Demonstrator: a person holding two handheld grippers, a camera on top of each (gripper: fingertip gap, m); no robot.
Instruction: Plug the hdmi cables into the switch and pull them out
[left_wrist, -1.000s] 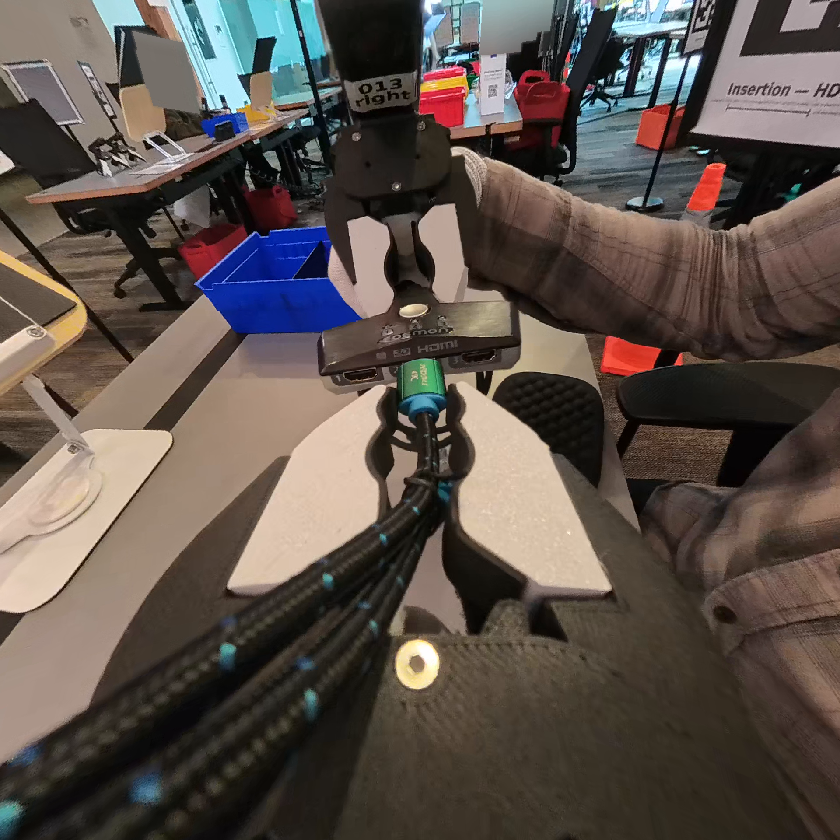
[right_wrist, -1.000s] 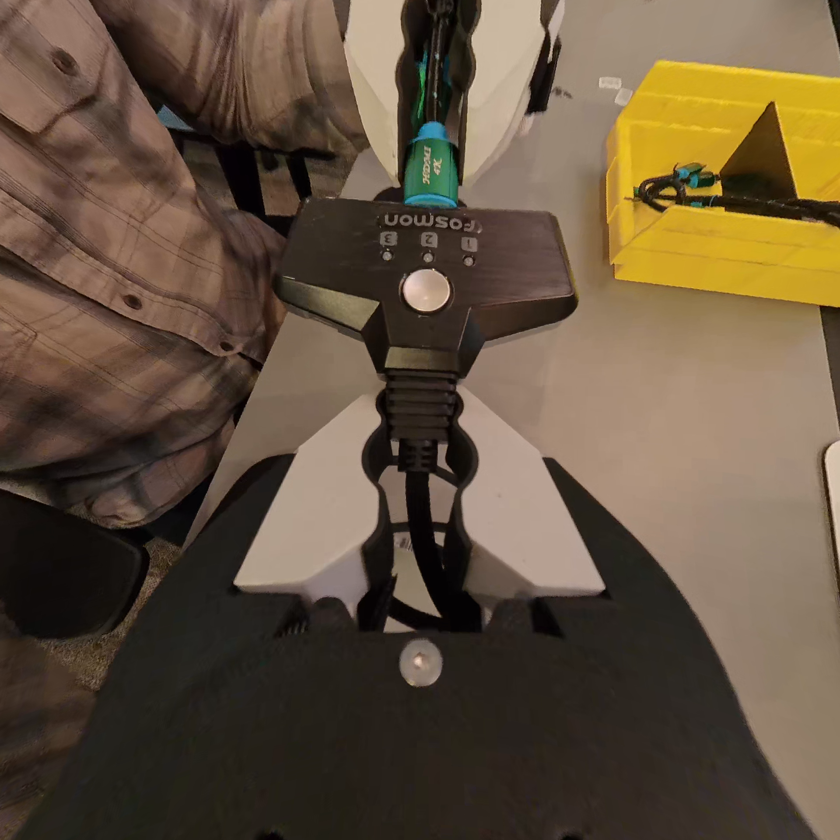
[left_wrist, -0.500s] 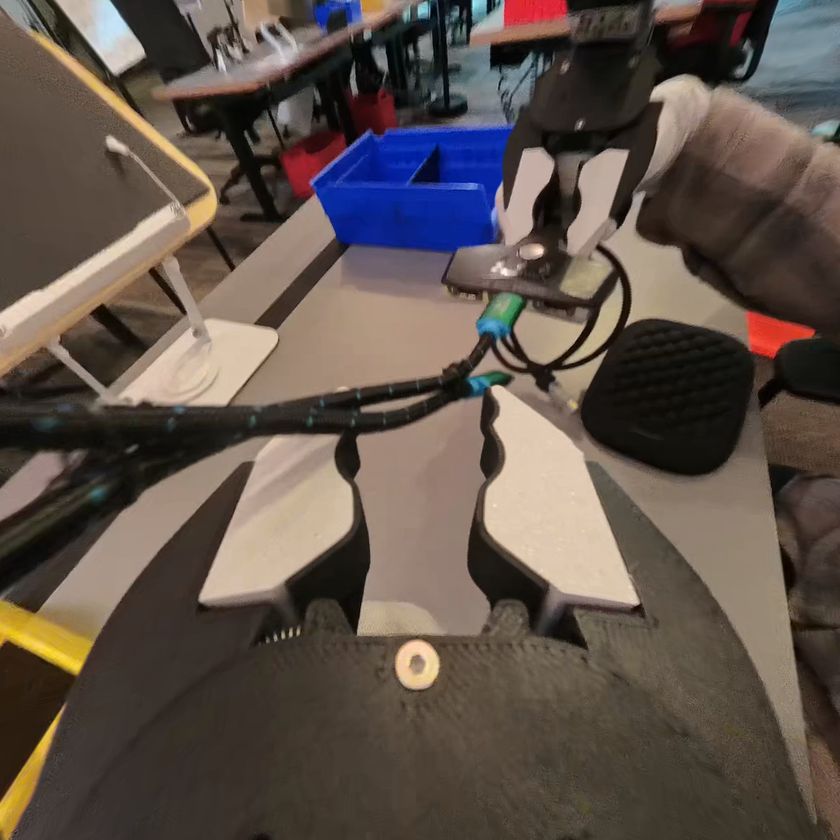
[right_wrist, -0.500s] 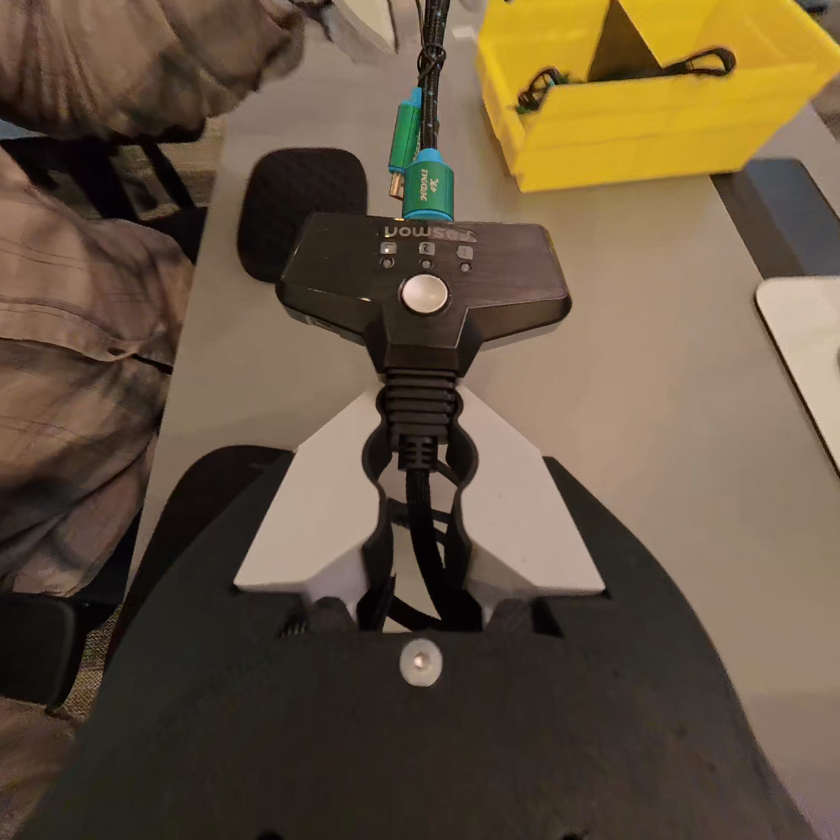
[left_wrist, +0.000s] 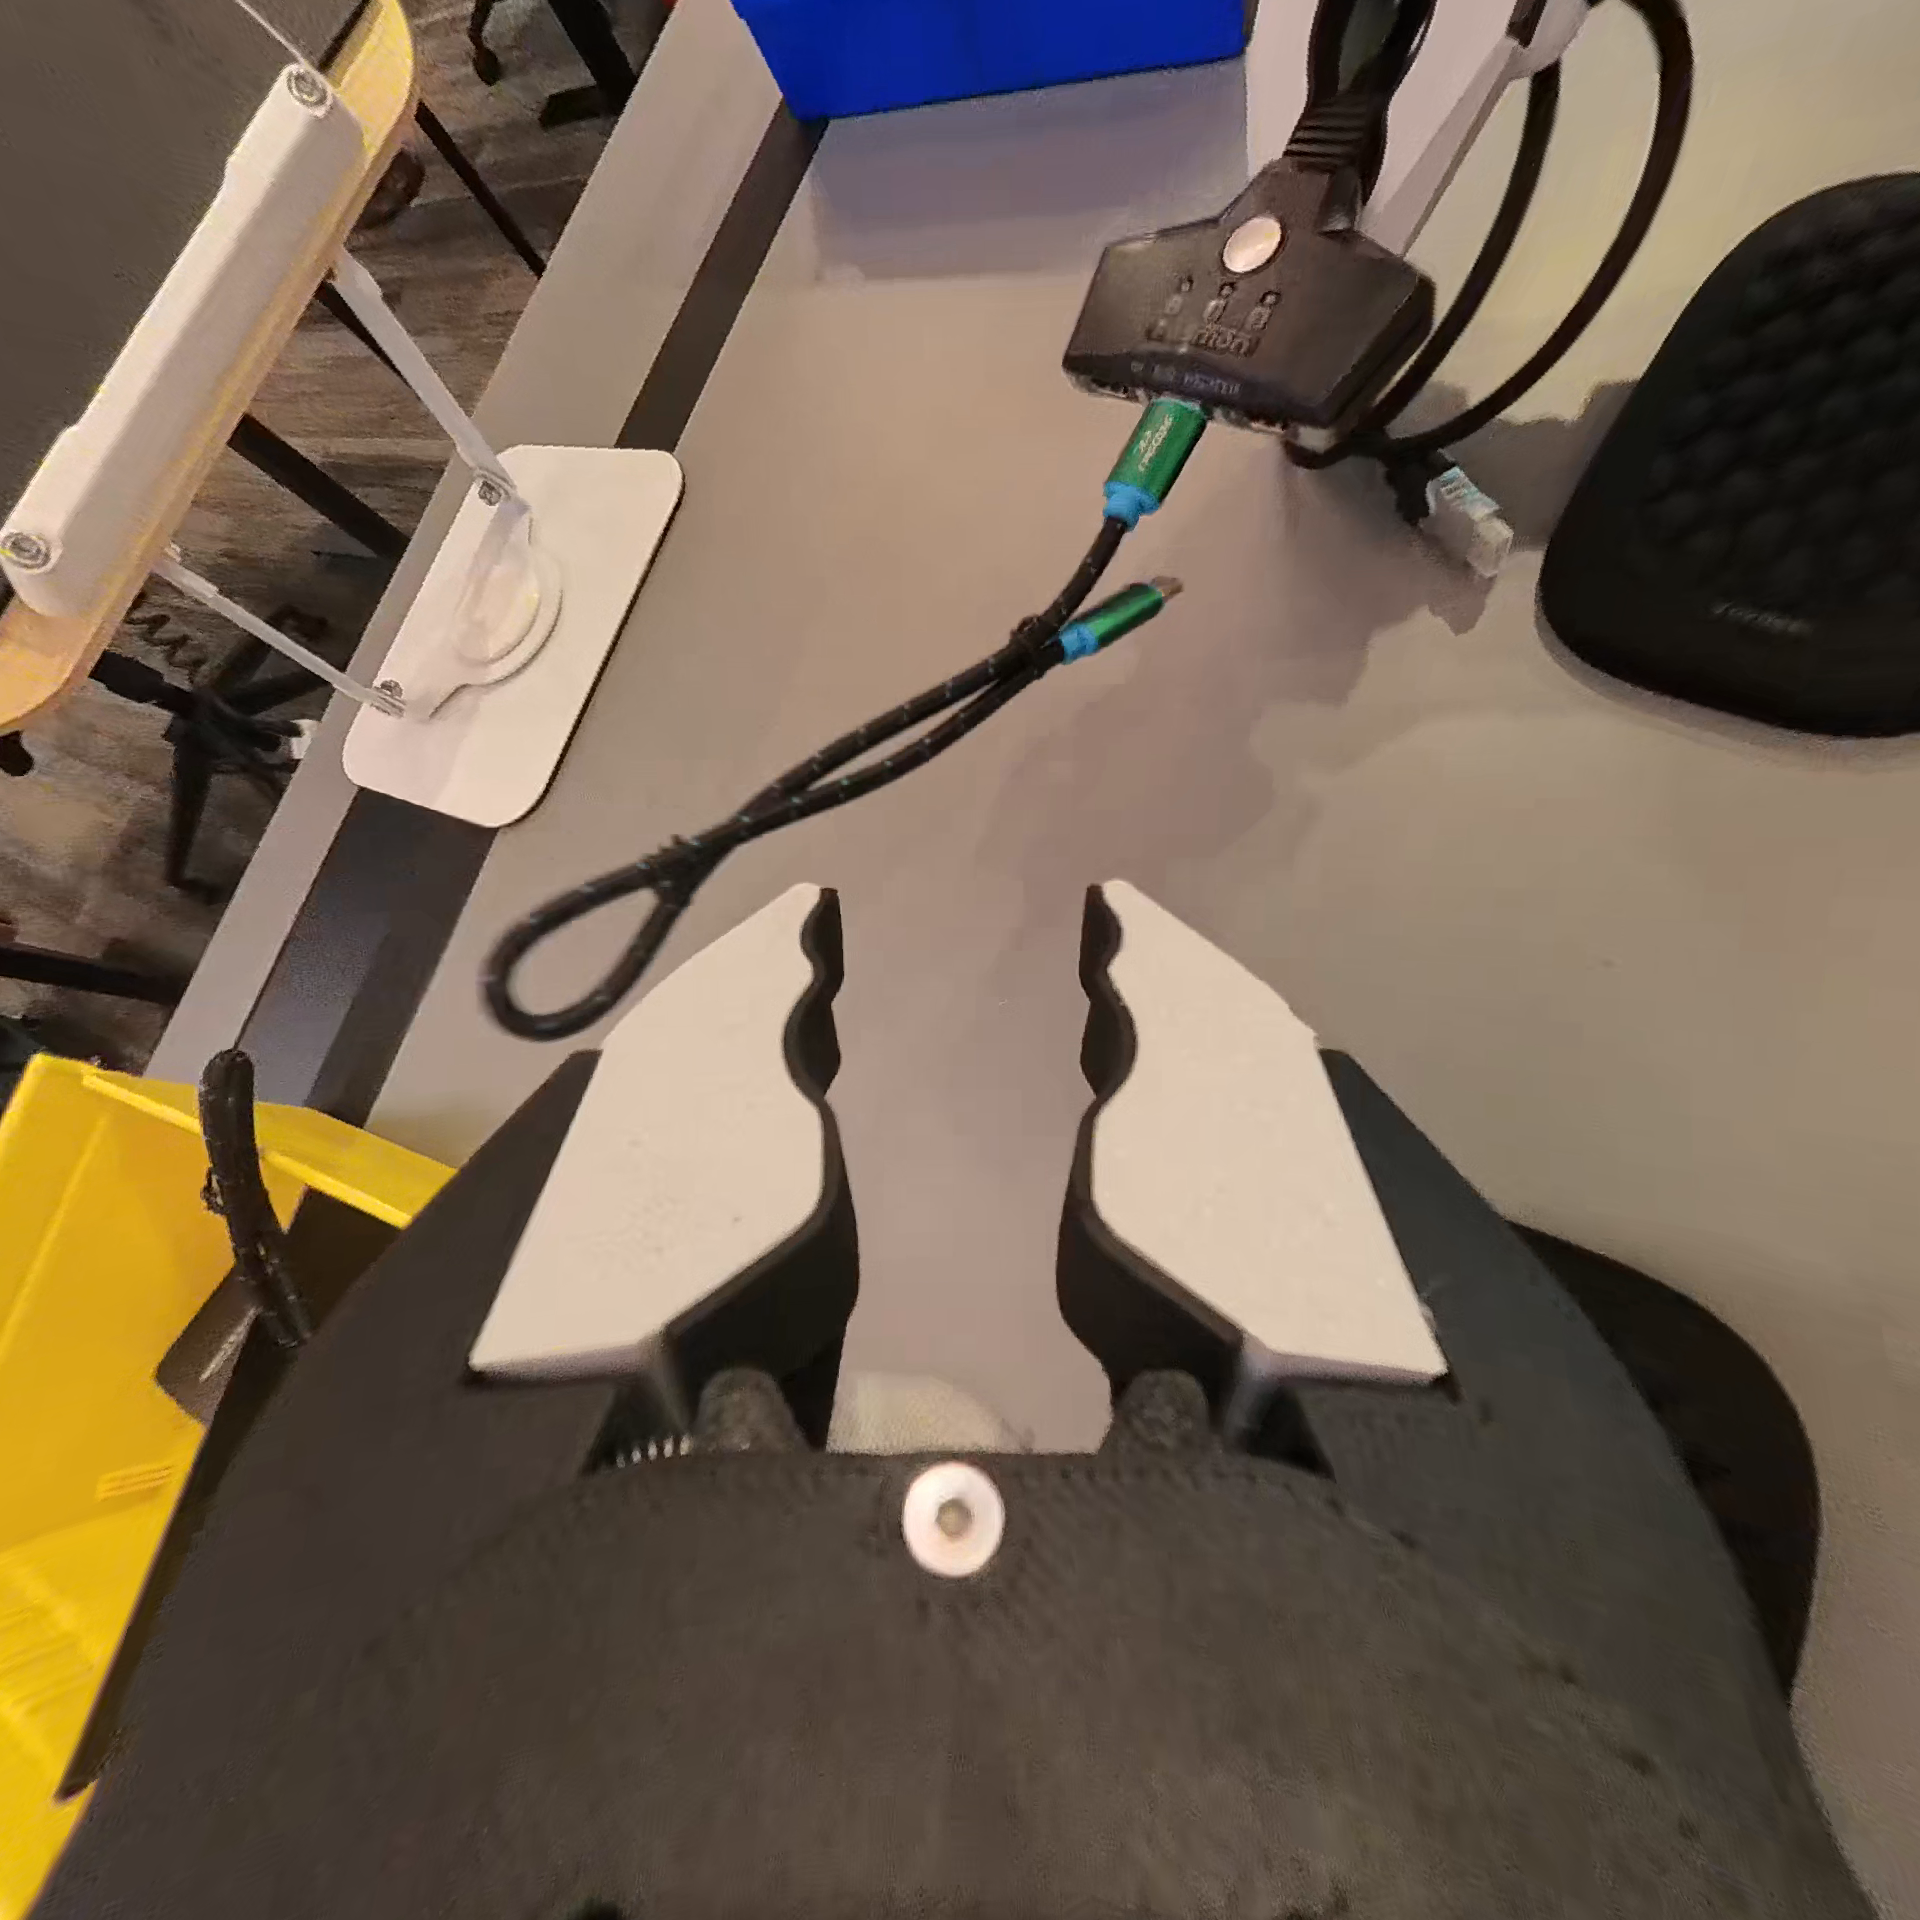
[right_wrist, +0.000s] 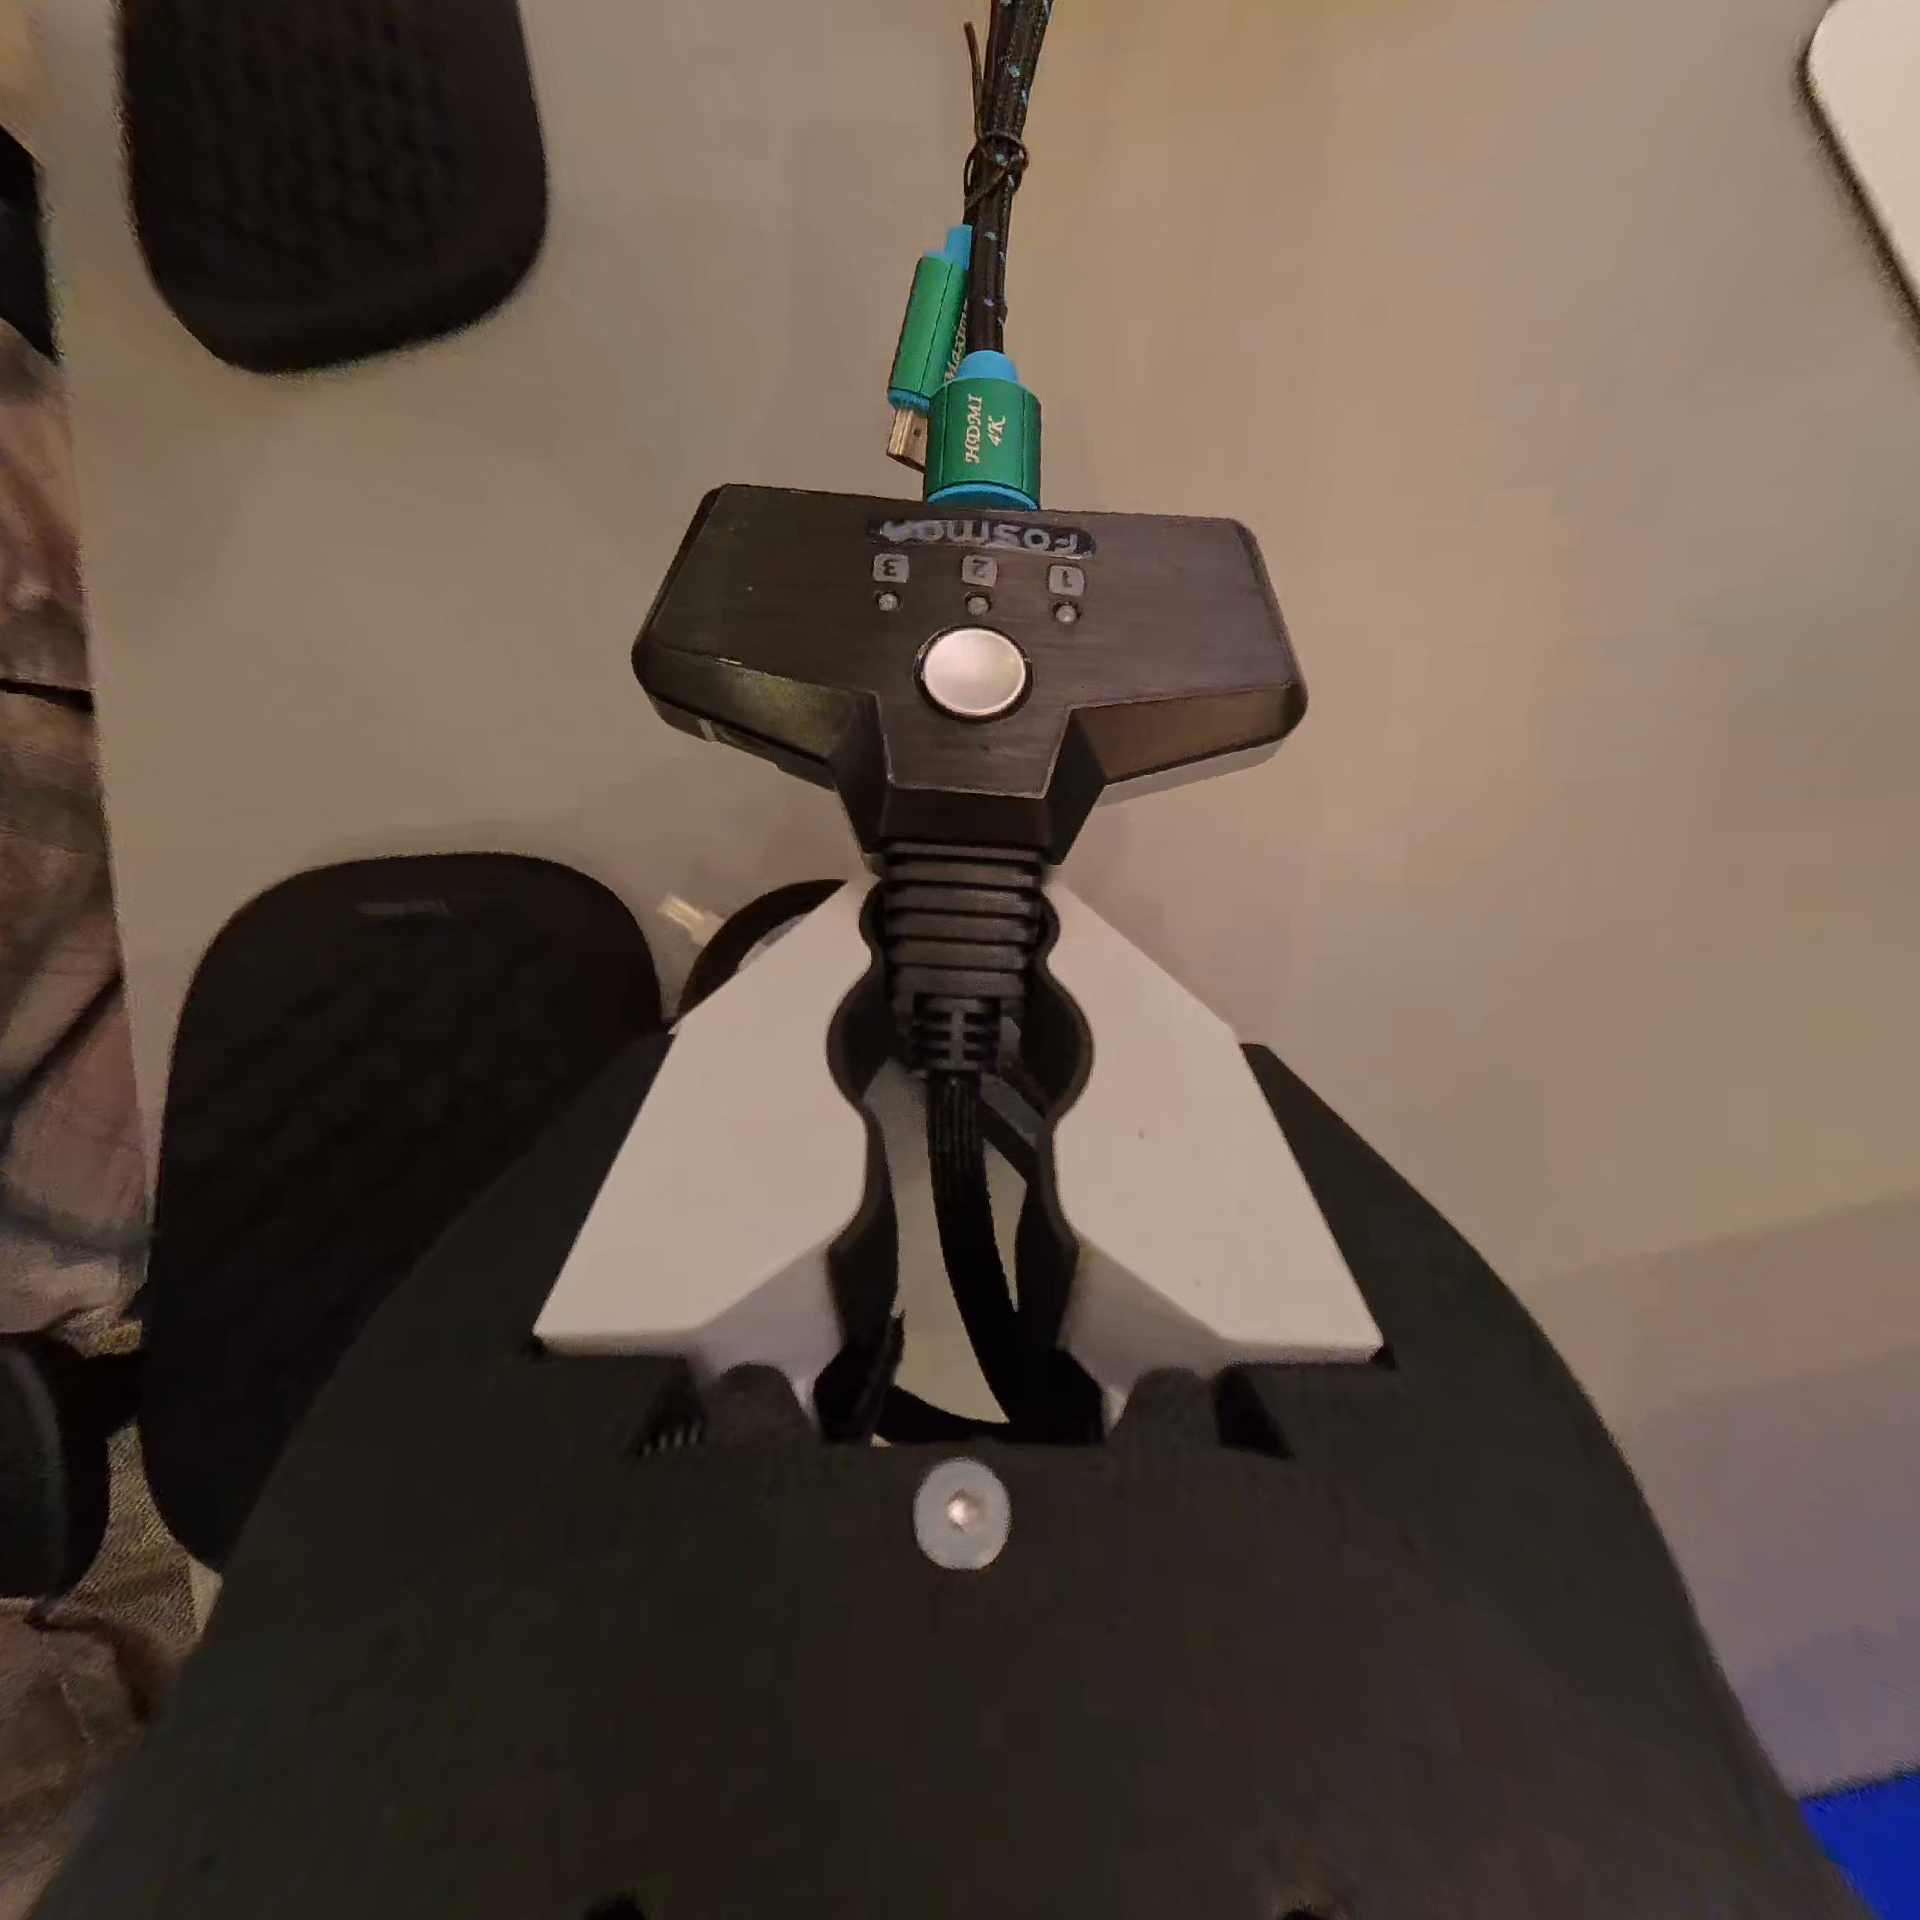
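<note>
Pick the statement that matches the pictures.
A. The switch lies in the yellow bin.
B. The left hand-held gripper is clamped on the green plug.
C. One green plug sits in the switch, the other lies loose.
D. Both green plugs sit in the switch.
C: one green plug is seated in the switch, which the right hand-held gripper clamps by its strain relief, while the second plug lies free beside the cable; the left hand-held gripper is open and empty.
</note>
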